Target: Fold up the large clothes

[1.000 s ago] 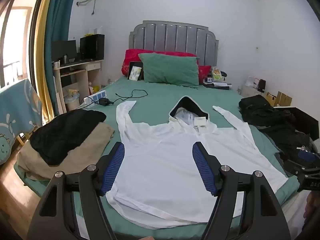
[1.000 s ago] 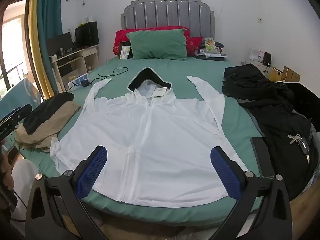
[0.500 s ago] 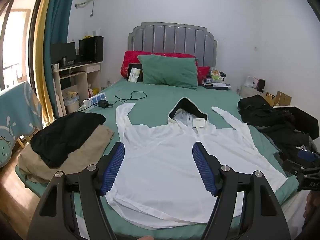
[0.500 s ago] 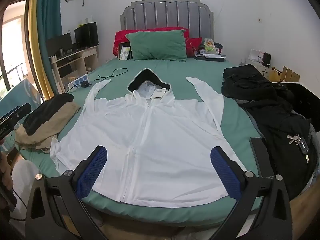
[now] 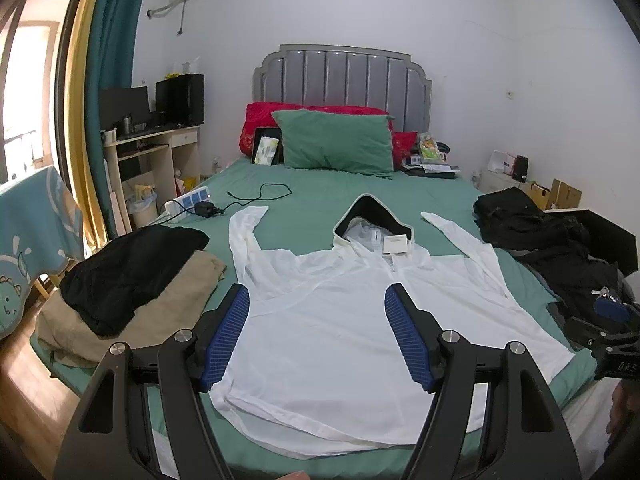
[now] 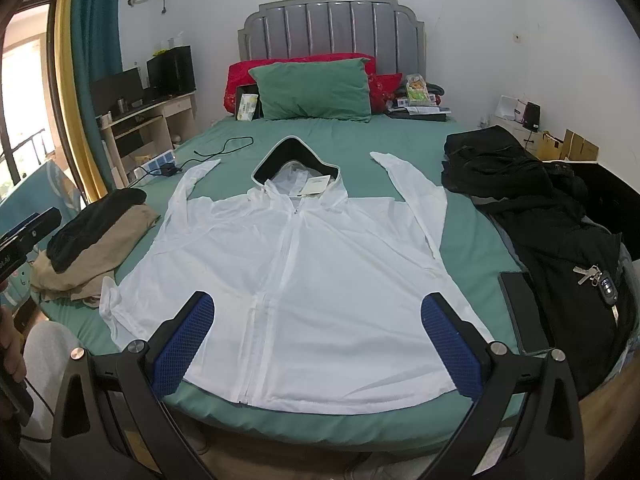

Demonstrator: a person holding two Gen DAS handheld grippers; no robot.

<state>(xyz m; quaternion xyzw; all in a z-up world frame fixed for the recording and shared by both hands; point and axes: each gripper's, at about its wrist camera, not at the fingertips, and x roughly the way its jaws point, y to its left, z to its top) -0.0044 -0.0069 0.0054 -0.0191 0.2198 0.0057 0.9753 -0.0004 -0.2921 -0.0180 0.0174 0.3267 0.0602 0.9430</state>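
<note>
Right, nearest to me the left gripper and the right gripper both hang over the foot of the bed, jaws spread wide apart and holding nothing, each clear of the cloth below. I judge them parked there to take in the whole garment before a first grasp. Just under them lies the thin white zip-up hooded jacket, front up, zip closed, hem running along the near edge of the green-sheeted bed. It is spread flat, both sleeves angled up and outward, which looks to me like the starting layout for folding; no fold is made yet. To its left sits a stack of black and tan folded clothes, probably finished pieces. To its right a heap of black garments with a bunch of keys on it. Farthest off, a green pillow leans before the grey headboard.
</note>
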